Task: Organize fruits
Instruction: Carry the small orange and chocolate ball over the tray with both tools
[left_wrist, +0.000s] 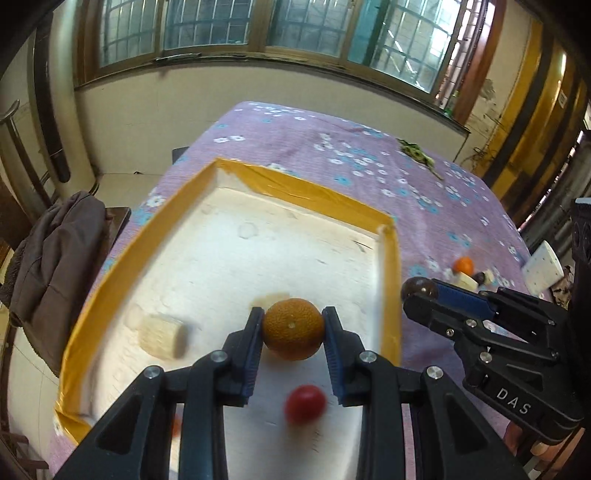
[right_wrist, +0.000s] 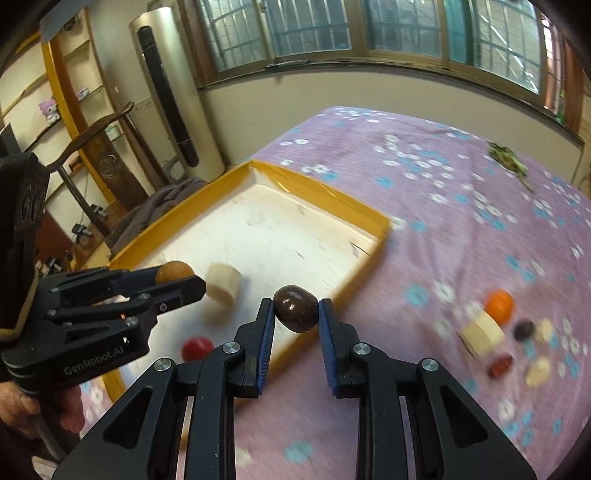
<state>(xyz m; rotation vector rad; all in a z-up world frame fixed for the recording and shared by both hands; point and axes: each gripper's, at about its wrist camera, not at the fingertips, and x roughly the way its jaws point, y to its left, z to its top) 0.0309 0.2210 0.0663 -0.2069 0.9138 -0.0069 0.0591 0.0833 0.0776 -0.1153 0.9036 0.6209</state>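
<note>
My left gripper (left_wrist: 293, 328) is shut on an orange (left_wrist: 293, 329) and holds it above the white tray with the yellow rim (left_wrist: 295, 188). My right gripper (right_wrist: 296, 309) is shut on a dark brown round fruit (right_wrist: 296, 308), over the tray's near right rim (right_wrist: 369, 218). In the tray lie a pale banana chunk (left_wrist: 162, 335) and a red tomato (left_wrist: 305, 403). On the cloth to the right lies a cluster: another orange (right_wrist: 499, 305), a pale chunk (right_wrist: 482, 335), a dark purple fruit (right_wrist: 523, 329), a red-brown fruit (right_wrist: 500, 364) and small pale pieces (right_wrist: 538, 371).
The table wears a purple flowered cloth (right_wrist: 424, 177). A green leafy sprig (right_wrist: 508, 157) lies at the far right. A chair with a grey garment (left_wrist: 59, 254) stands left of the table. A tall air conditioner (right_wrist: 173, 96) stands by the wall.
</note>
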